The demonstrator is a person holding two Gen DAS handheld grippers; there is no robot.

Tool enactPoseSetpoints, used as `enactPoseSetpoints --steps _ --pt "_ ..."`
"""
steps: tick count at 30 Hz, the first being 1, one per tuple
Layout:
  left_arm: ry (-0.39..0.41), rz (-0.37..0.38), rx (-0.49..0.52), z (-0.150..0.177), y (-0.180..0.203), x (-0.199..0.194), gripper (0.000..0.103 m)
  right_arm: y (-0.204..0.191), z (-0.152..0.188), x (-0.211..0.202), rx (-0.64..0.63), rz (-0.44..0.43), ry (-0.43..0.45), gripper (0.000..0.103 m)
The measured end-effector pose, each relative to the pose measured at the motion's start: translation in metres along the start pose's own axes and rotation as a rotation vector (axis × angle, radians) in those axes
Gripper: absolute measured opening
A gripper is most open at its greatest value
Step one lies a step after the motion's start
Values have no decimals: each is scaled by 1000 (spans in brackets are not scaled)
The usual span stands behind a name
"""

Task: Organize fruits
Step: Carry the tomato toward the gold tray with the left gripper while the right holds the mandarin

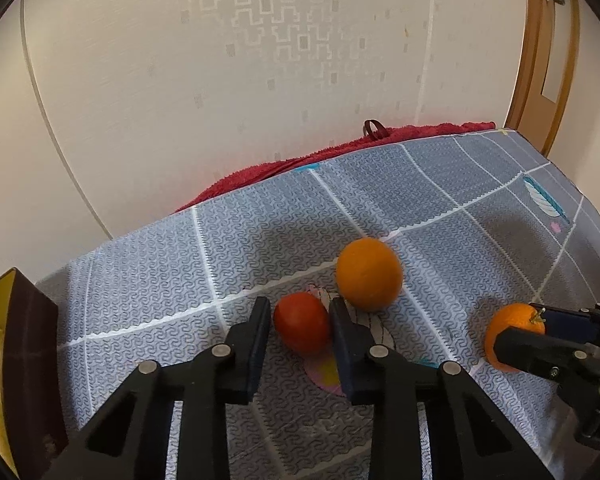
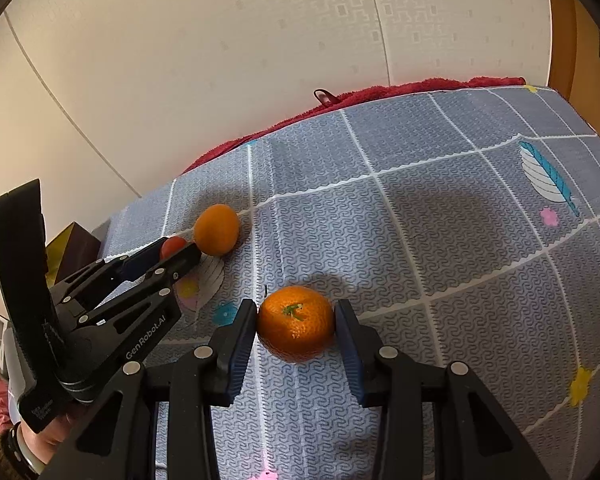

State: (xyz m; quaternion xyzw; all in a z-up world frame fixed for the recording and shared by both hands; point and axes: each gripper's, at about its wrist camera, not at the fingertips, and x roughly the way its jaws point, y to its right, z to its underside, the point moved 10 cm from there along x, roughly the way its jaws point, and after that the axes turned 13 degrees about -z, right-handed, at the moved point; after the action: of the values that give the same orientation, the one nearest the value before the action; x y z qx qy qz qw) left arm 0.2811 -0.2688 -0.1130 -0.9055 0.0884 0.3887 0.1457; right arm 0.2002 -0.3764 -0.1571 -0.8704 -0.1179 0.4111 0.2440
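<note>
Here the small red fruit (image 1: 302,328), probably a tomato, sits on the patterned grey cloth (image 1: 260,220), just in front of a smooth orange (image 1: 369,274) that lies very close behind it. The left gripper (image 1: 300,312) is clenched on the red fruit, one pad on each flank. Further right, a stemmed mandarin (image 2: 296,322) rests on the same cloth, and the right gripper (image 2: 296,320) grasps it, pads against both sides, stem up.

Judgement: both picks are at the grasp stage, lift not yet done. A dark box with a yellow lining (image 1: 24,344) stands at the left edge of the cloth, likely the destination.

To do it well: raise the red fruit straight up first, so the far fingertip does not nudge the orange into rolling. Keep pressure light, since soft skin may bruise. Round fruit may slip forward if the wrist tips down.
</note>
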Motion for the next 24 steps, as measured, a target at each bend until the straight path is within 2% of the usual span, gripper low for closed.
enactPoseSetpoints --steps 15,24 --pt "49 -37 -36 15 -21 -26 25 -5 -3 -3 2 -29 23 41" --pt "50 -26 -80 34 -33 -43 20 -18 -5 -6 9 -72 51 41"
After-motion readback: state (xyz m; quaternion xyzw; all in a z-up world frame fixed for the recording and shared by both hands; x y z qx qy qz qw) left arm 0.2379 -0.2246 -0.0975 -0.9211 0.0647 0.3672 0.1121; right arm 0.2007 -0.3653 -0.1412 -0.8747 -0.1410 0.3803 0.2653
